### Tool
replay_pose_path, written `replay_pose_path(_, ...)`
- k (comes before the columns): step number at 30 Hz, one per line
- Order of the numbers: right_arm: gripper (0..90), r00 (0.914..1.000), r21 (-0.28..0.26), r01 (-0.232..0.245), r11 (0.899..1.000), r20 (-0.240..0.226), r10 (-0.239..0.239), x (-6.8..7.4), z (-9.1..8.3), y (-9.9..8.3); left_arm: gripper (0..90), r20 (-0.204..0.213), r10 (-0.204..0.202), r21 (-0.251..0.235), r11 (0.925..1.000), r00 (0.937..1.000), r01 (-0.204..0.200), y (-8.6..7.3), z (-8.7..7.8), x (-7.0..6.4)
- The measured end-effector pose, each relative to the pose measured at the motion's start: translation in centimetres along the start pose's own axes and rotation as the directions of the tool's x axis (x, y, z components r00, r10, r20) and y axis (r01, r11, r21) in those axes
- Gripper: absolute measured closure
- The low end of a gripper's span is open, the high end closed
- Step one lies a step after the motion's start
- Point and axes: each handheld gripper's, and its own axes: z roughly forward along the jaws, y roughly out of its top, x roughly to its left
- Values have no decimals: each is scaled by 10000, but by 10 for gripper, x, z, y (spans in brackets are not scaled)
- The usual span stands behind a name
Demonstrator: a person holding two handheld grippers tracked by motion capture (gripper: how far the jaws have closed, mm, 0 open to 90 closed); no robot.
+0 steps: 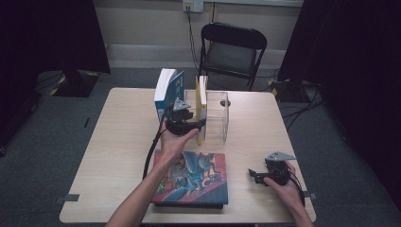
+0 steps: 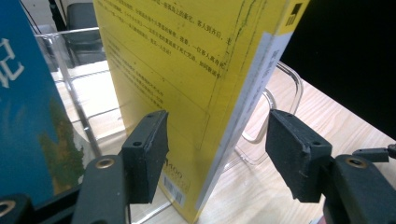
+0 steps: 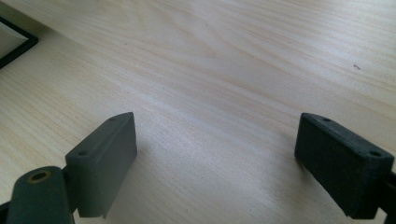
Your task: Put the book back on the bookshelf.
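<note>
- The yellow book [image 2: 187, 88] is stood upright in the clear rack [image 1: 218, 116] on the desk [image 1: 123, 137].
- Its spine is straddled by the left tool [image 2: 215, 154], jaws spread, not clamped.
- The right tool [image 3: 215, 168] is held open over bare desk, well apart.

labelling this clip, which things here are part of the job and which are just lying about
In the job: left gripper, fingers open astride the upright yellow book; clear plastic book rack; upright blue-and-white book.

Lying about: illustrated flat book; right gripper, open; black folding chair.
</note>
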Motion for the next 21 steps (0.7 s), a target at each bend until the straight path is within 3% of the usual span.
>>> replay_pose_path(6, 139, 10000, 58, 28, 10000, -14, -28, 0, -1, 1, 506, 548, 470, 46, 9989, 9974, -473, -6, -23, 1)
replay_pose_path(11, 160, 9995, 202, -222, 9995, -221, 226, 2, -5, 6, 569, 625, 662, 90, 9977, 9958, -669, -18, -44, 6)
replay_pose_path(15, 209, 9975, -561, -427, 9975, -591, 394, 9, -14, 18, 569, 445, 737, 288, 9968, 9963, -751, -33, -61, 14)
replay_pose_path(21, 243, 9932, -1123, 19, 9937, -1159, -150, 29, -21, 37, 543, 210, 446, 520, 9976, 9988, -457, -53, -86, 30)
